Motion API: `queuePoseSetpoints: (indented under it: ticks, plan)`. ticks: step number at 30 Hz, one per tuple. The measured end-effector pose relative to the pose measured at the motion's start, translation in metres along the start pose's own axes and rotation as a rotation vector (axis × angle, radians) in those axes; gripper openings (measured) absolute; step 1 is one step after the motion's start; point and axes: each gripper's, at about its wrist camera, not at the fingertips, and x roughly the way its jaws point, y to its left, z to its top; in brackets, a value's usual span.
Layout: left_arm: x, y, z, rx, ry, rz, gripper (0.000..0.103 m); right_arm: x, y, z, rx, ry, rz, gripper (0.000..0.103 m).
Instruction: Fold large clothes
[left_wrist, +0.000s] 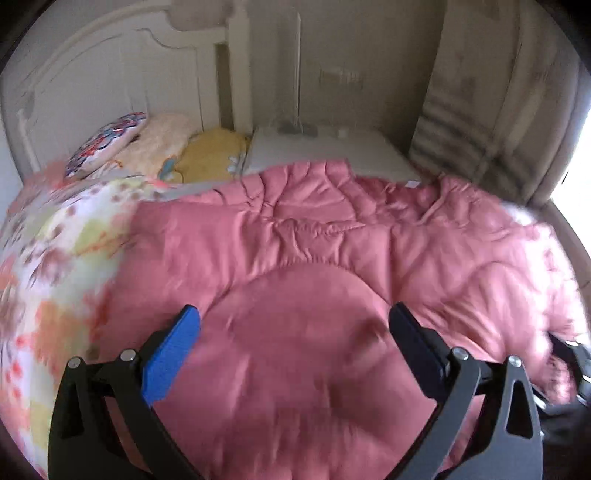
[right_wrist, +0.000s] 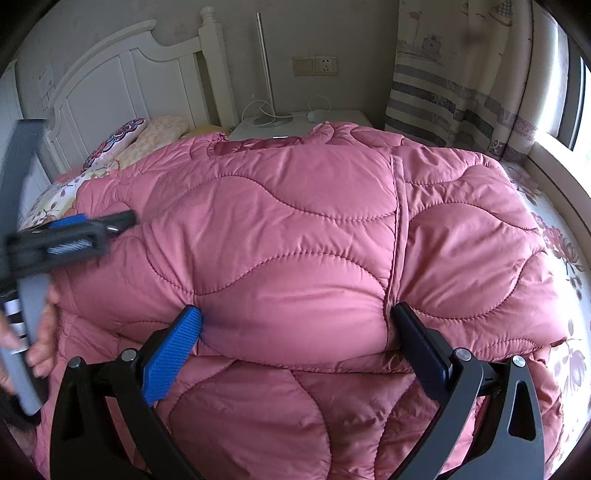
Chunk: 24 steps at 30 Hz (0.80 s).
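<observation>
A large pink quilted jacket (right_wrist: 295, 221) lies spread on the bed, with a folded layer on top. It also shows in the left wrist view (left_wrist: 314, 258), blurred. My right gripper (right_wrist: 295, 317) is open, its fingers set wide against the folded edge of the jacket, one on each side of a puffed section. My left gripper (left_wrist: 293, 317) is open and empty just above the jacket. The left gripper also shows at the left edge of the right wrist view (right_wrist: 74, 232), held in a hand.
A floral bedsheet (left_wrist: 55, 258) covers the bed. Pillows (left_wrist: 147, 147) lie by the white headboard (right_wrist: 110, 85). A white nightstand (right_wrist: 295, 122) with a lamp and cables stands behind. A striped curtain (right_wrist: 454, 92) and window are at the right.
</observation>
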Motion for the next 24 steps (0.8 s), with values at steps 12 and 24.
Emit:
queuePoseSetpoints:
  ticks: [12,24]
  plan:
    - [-0.063,-0.001,-0.082,0.122,-0.019,0.071,0.101,0.002,-0.005,0.0,0.016,0.003,0.018,0.099]
    - [-0.06,0.015,-0.129,0.058,0.108,0.064,0.101,-0.021,-0.009,-0.007,0.045,0.037,0.015,0.098]
